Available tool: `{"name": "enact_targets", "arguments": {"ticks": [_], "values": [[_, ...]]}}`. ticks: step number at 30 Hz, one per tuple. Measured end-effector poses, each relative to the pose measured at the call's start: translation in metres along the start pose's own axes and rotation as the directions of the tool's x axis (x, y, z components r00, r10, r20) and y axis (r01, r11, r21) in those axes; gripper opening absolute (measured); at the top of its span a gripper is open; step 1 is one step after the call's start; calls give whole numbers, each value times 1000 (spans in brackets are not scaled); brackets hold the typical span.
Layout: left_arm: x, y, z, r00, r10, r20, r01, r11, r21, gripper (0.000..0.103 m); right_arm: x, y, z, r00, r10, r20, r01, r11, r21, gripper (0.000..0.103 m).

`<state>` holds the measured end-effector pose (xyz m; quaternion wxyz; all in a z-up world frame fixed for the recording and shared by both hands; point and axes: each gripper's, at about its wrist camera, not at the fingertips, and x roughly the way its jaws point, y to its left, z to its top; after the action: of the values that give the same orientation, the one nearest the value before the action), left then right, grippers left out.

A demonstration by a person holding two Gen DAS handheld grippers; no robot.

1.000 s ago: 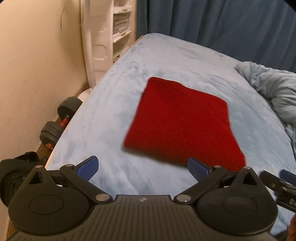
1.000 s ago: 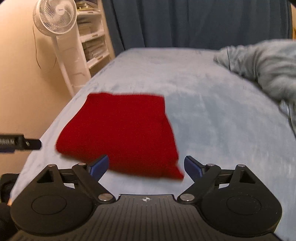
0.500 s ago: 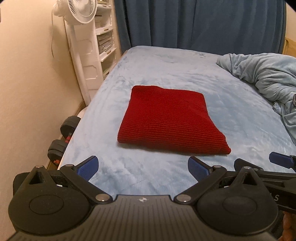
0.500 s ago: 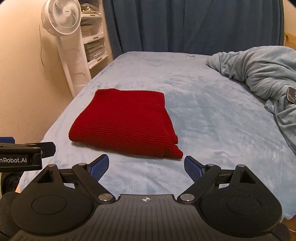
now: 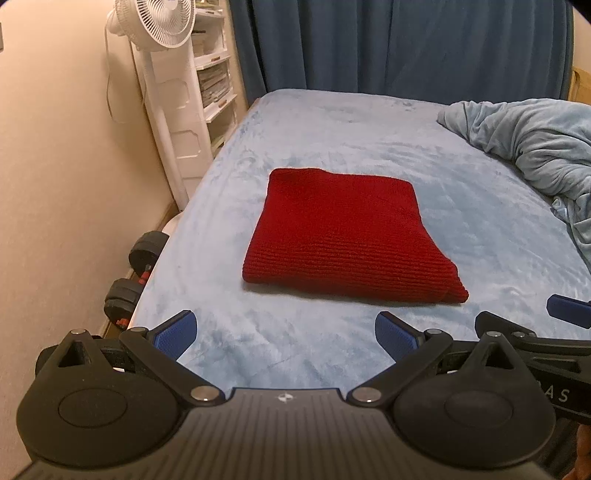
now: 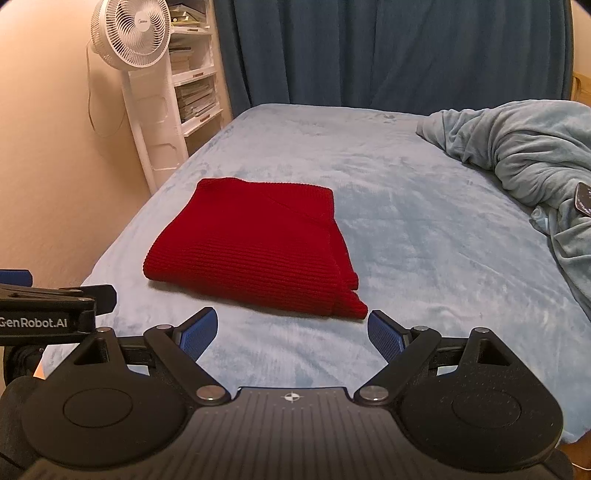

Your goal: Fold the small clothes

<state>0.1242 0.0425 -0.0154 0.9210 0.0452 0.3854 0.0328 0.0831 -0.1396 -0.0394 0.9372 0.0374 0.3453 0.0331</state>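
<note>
Red knit garment [image 5: 343, 236] lies folded into a neat rectangle on the light blue bed [image 5: 369, 140], toward its left side, with layered edges at its near right corner. Left claw [image 5: 284, 332] and right claw [image 6: 291, 332] hover over the bed's near edge, both spread wide and empty, clear of the garment. A rumpled blue blanket [image 6: 524, 147] is heaped at far right. A white fan [image 6: 131, 33] stands left.

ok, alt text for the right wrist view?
A folded red knit lies on a light blue bed, just beyond the right gripper, open and empty. A rumpled blanket sits at right, a white fan at left.
</note>
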Motion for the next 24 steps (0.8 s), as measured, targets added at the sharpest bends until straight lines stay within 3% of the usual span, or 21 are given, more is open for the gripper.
{"name": "enact_targets", "arguments": {"ticks": [24], "values": [[2,-2,-2,1000,15,-8,-15,1000,6,103,0,0,-2,1000,3,-9,-3,1000,-7,89]]}}
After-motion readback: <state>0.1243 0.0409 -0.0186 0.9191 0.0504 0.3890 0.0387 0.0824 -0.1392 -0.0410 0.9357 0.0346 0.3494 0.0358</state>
